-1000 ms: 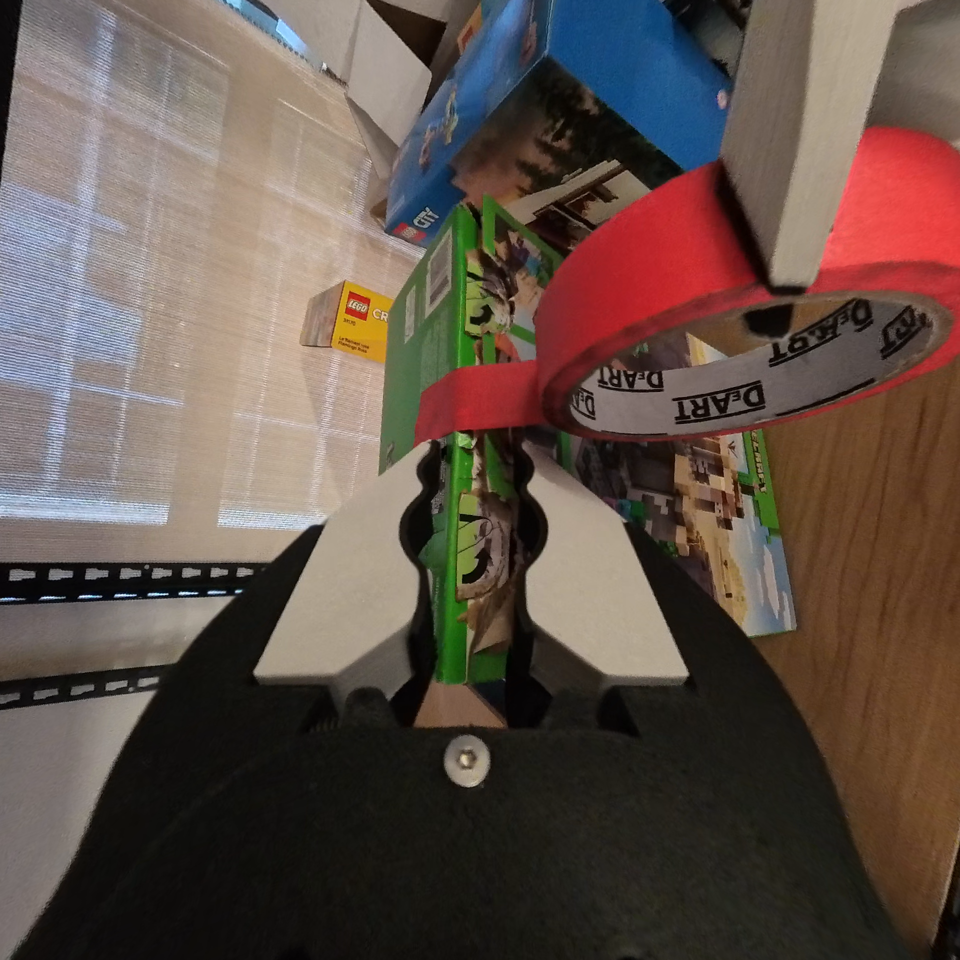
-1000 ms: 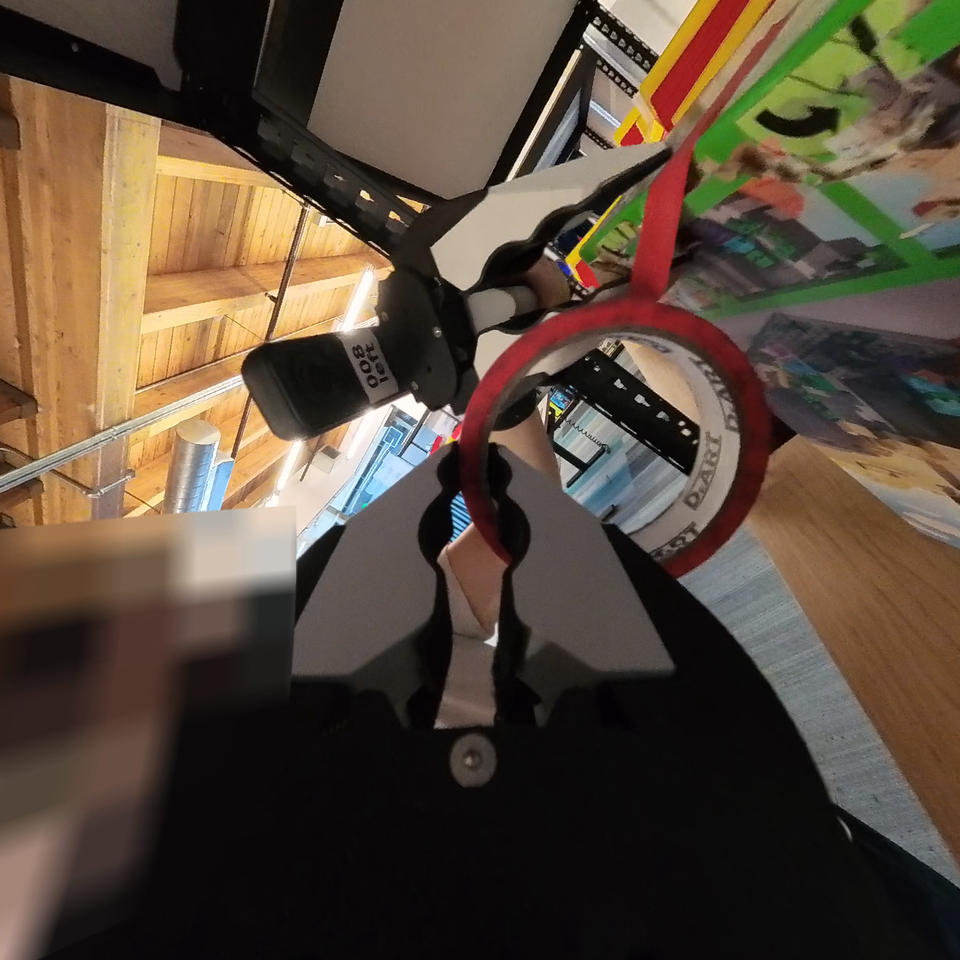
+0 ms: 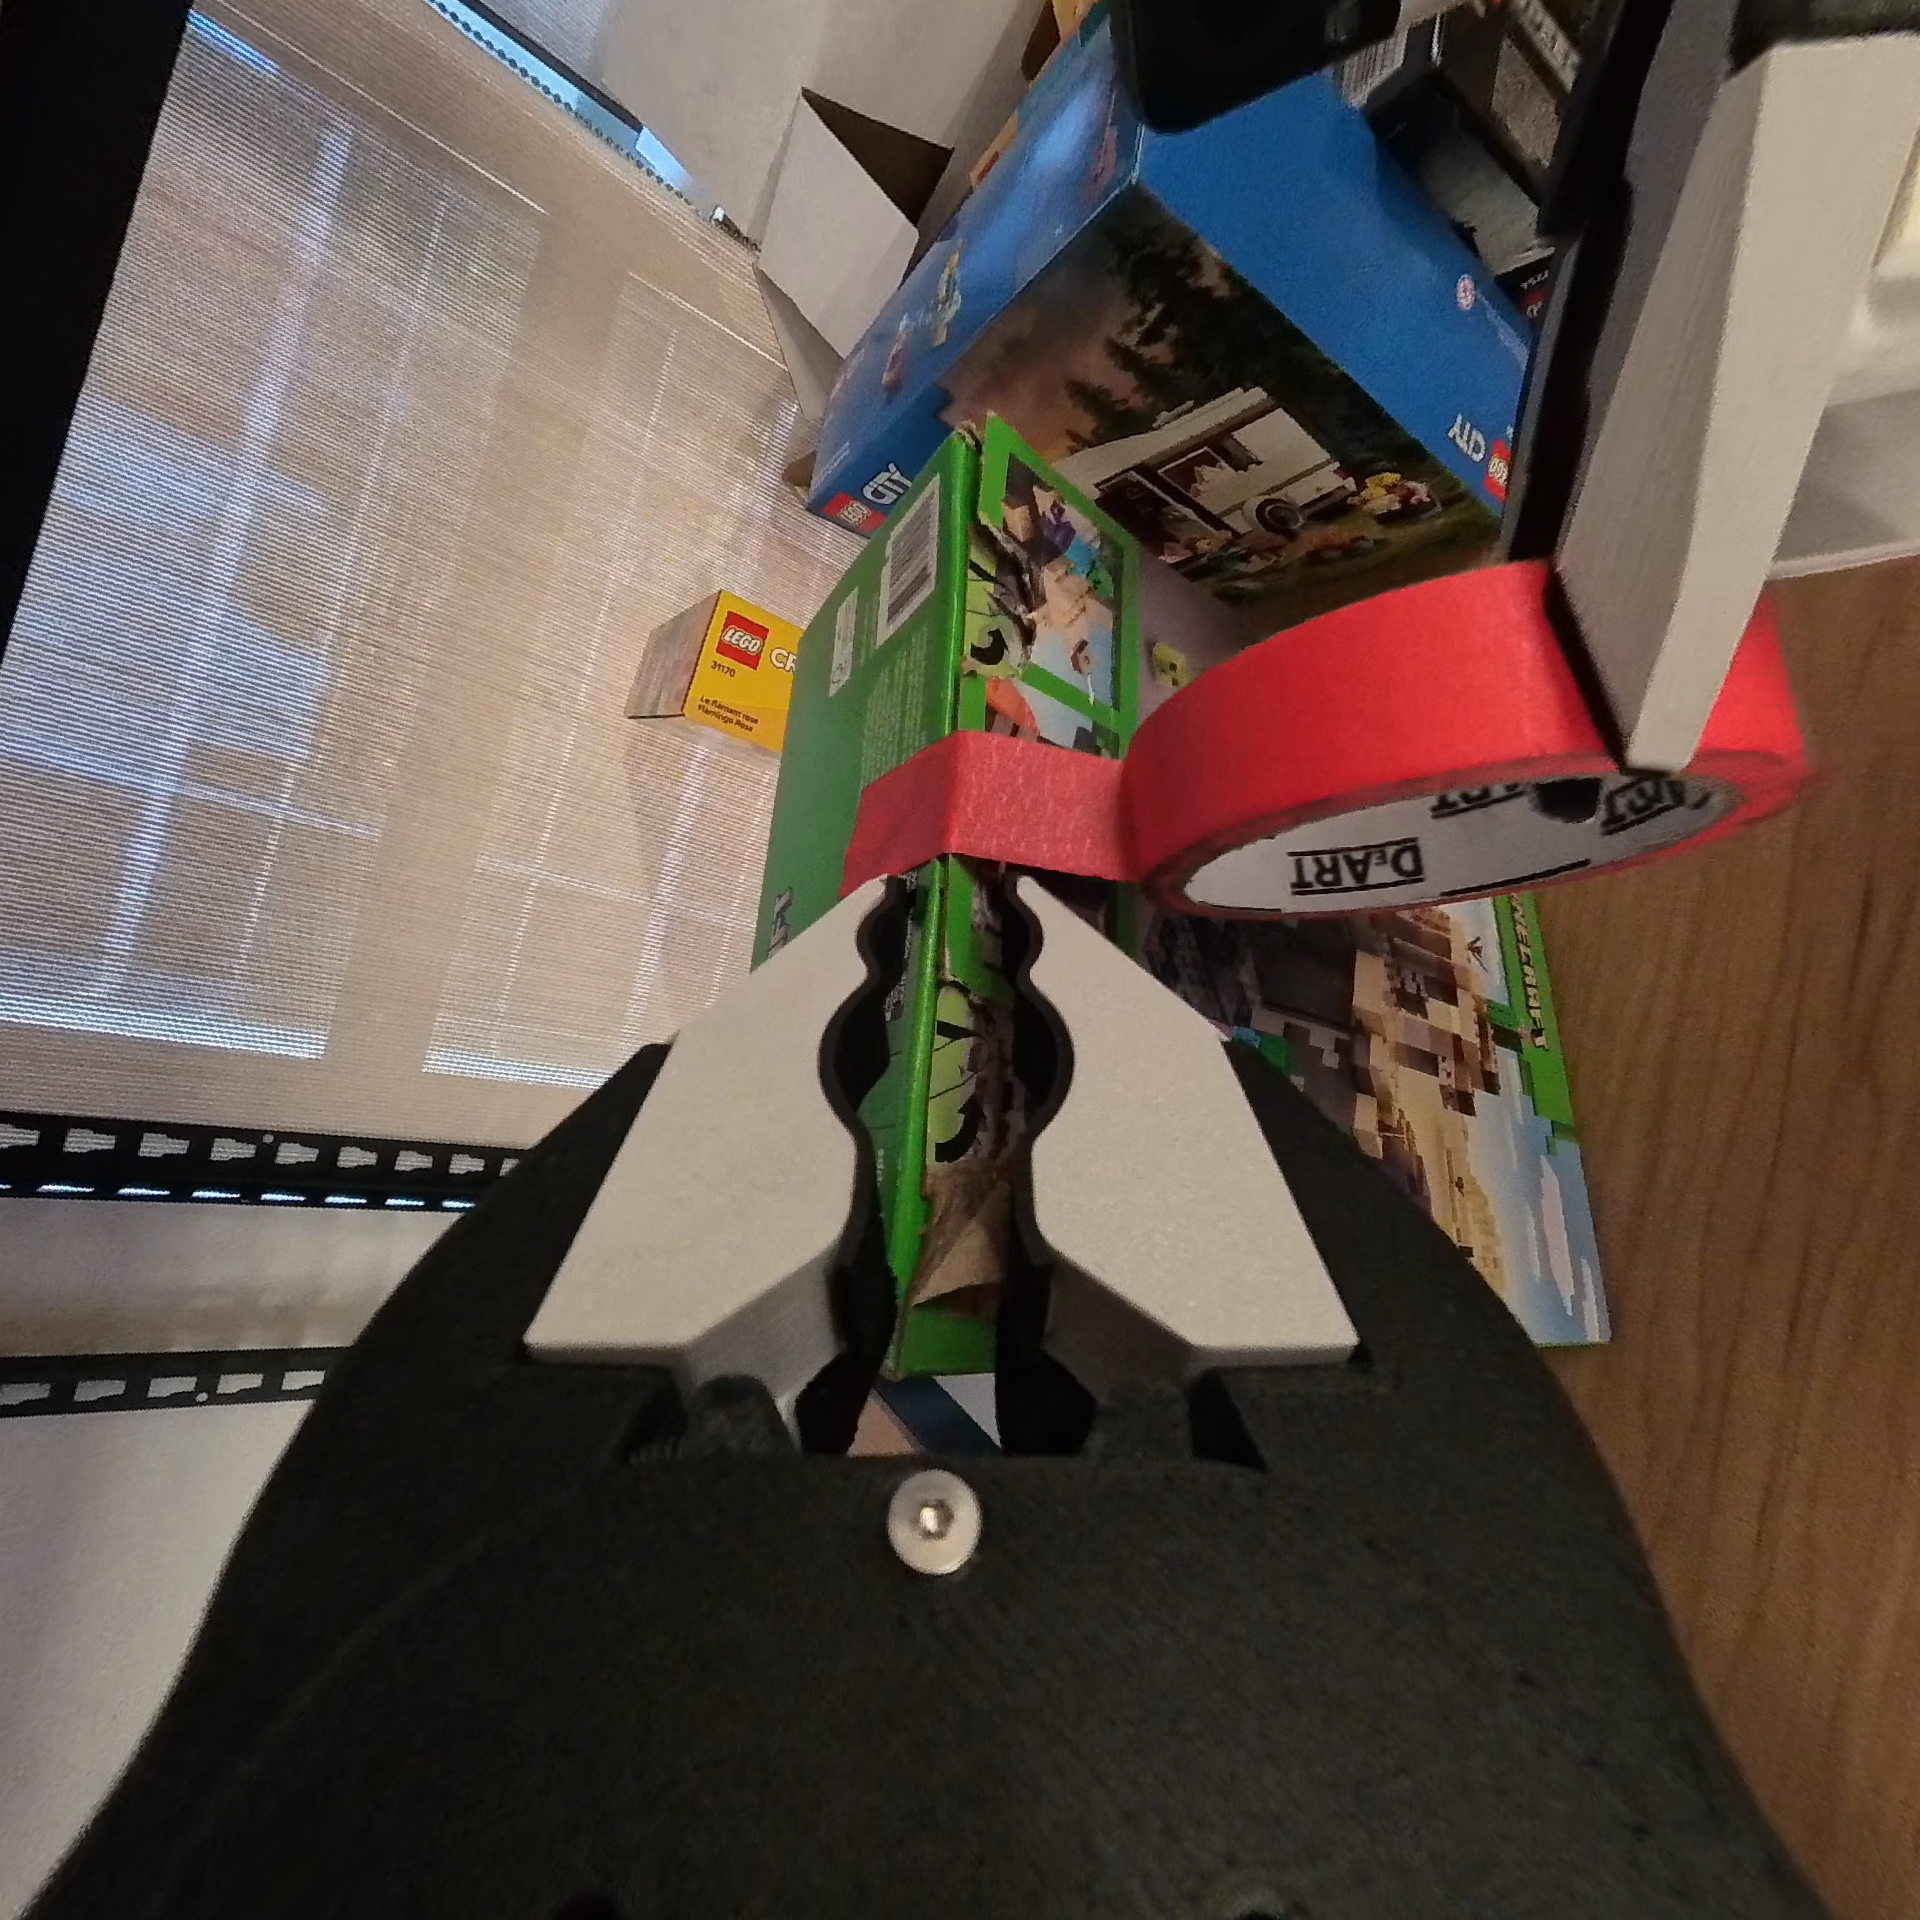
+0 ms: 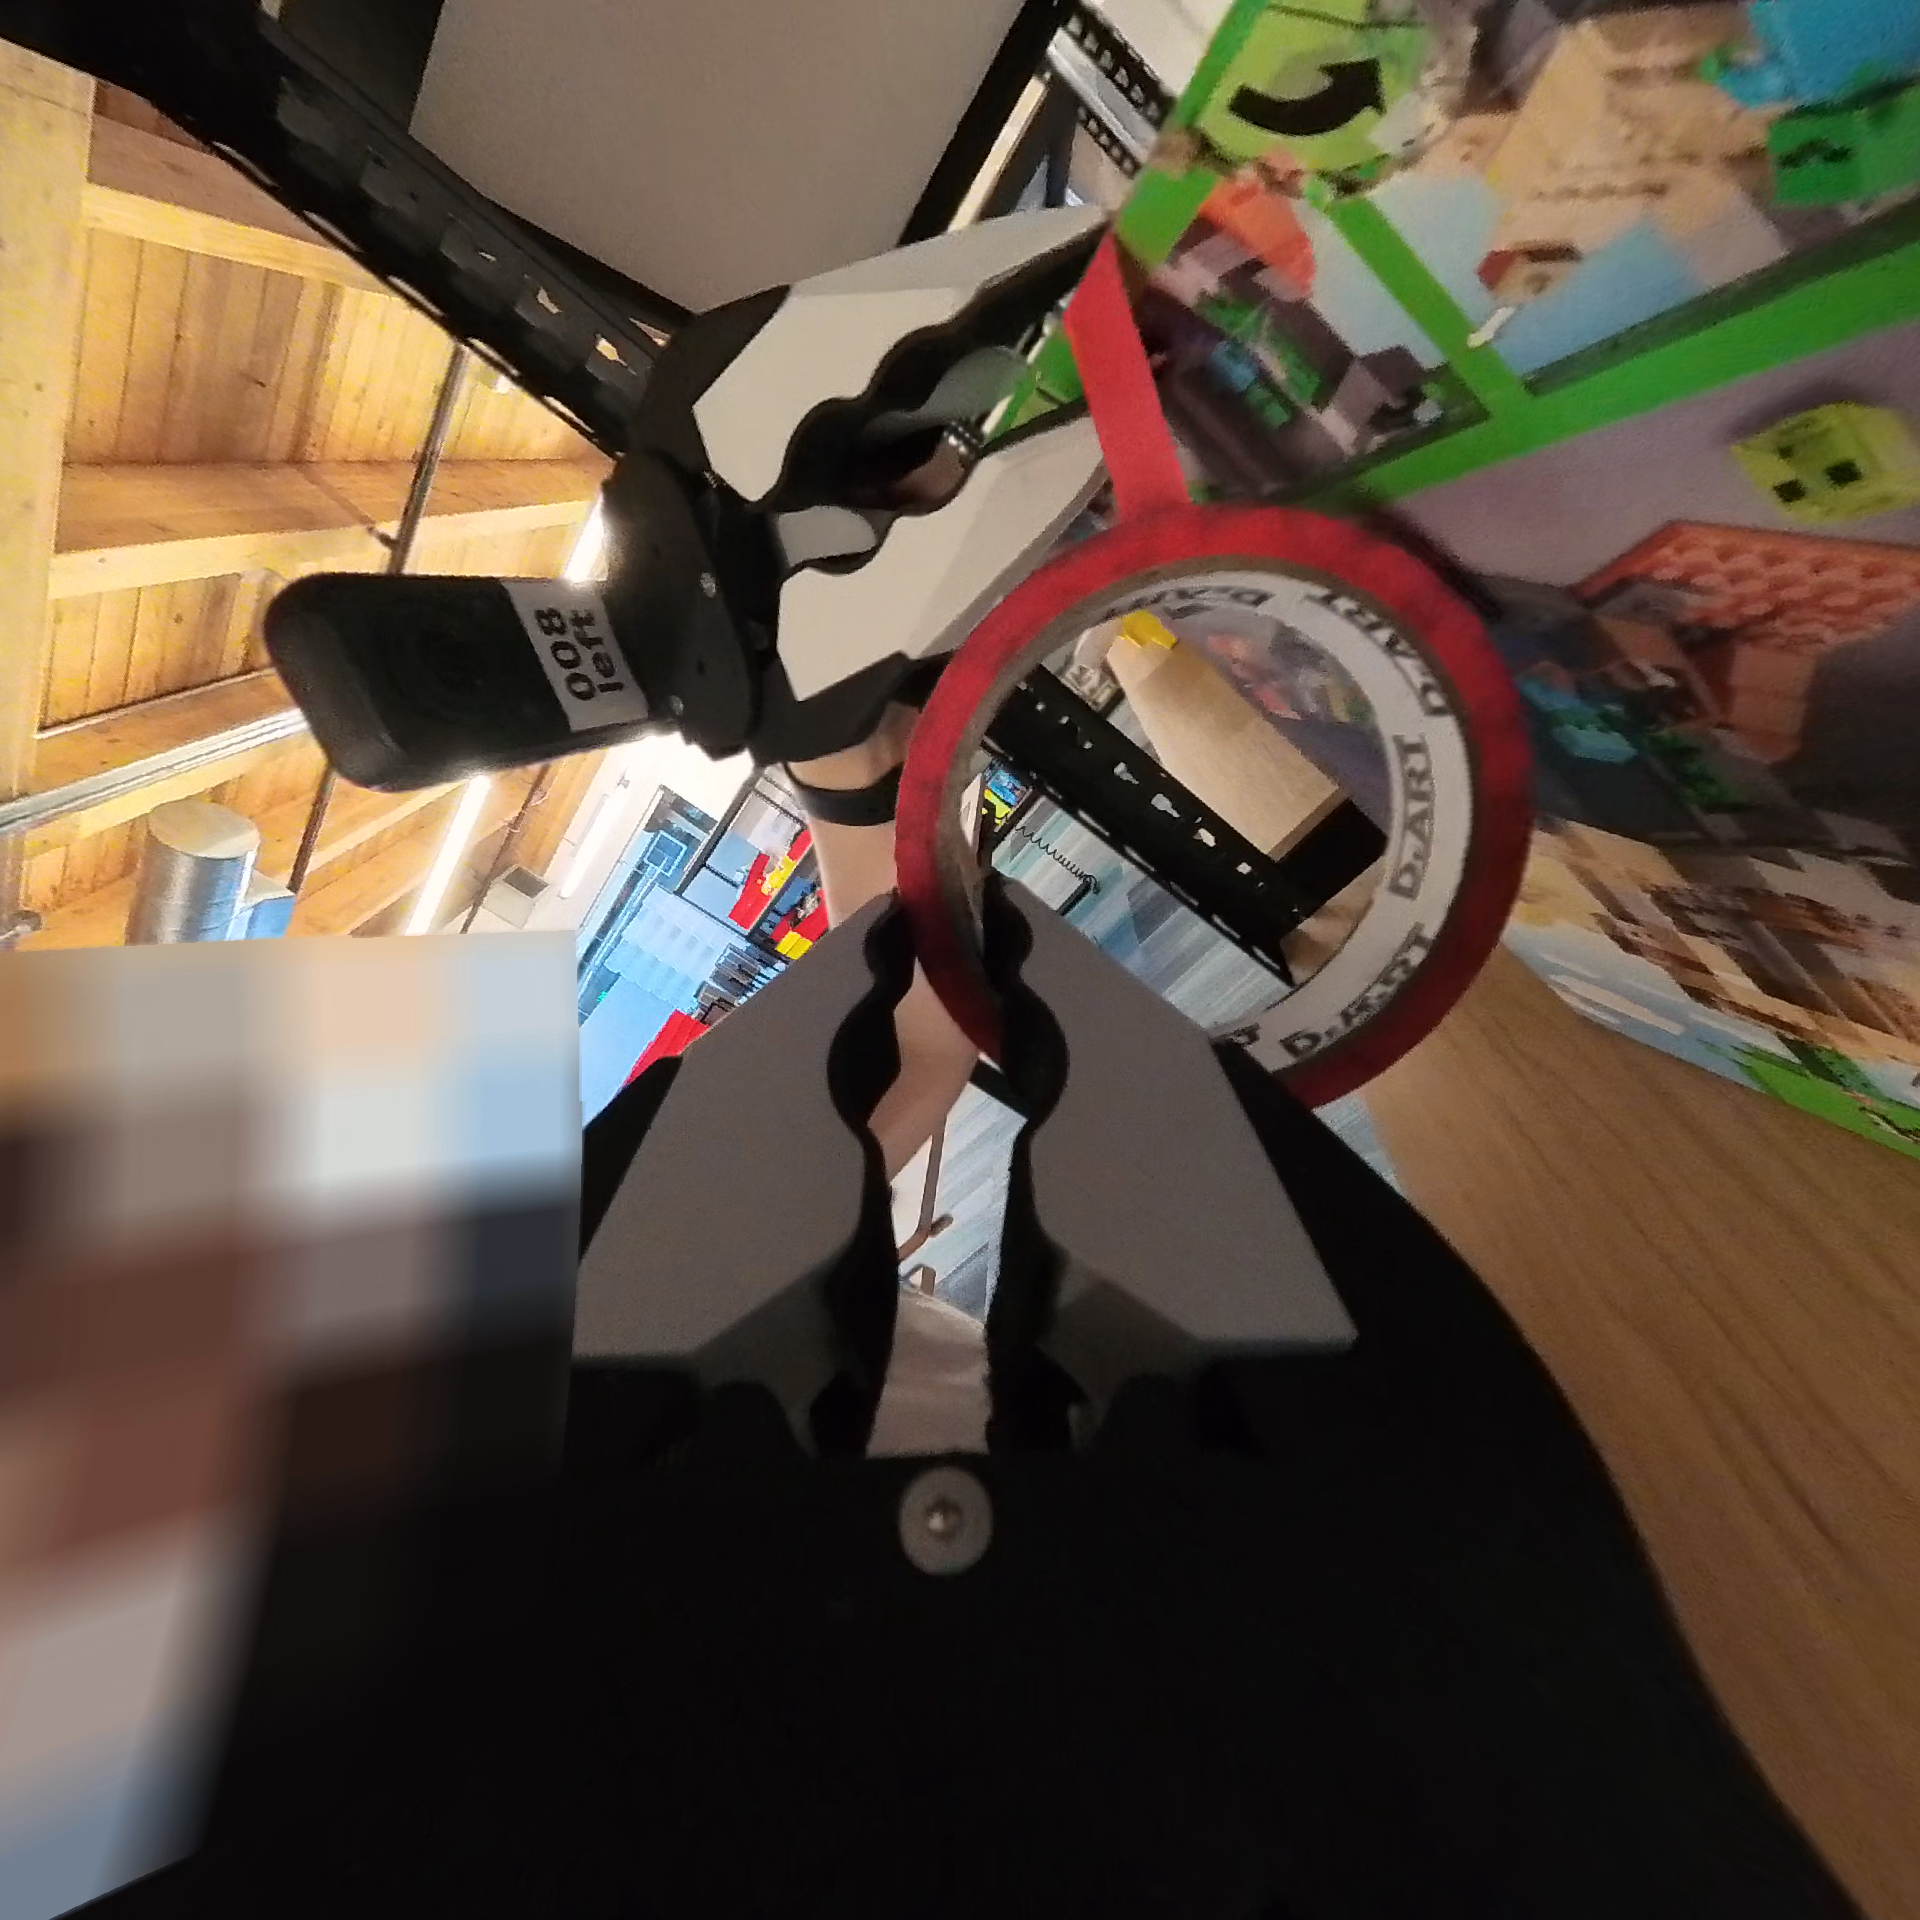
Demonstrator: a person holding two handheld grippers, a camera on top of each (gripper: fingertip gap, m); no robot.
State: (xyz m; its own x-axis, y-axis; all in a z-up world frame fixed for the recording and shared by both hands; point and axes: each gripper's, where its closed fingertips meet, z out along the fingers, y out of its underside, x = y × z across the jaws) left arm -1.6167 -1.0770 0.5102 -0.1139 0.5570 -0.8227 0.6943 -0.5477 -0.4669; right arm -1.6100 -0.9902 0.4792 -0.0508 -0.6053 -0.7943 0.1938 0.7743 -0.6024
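Wooden surface point(image 3: 1766, 1351) below; left claw point(image 3: 940, 894) clamped on green box point(image 3: 904, 727) edge, right claw point(image 4: 951, 925) gripping red tape roll point(image 4: 1475, 727), strip point(image 3: 987, 805) stretched rightward from box to roll.

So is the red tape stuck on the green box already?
Yes. A red strip runs from the tape roll and wraps over the green box edge.

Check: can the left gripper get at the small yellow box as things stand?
Probably not: the left gripper is shut on the green box, and that box stands between its jaws and the small yellow box beyond.
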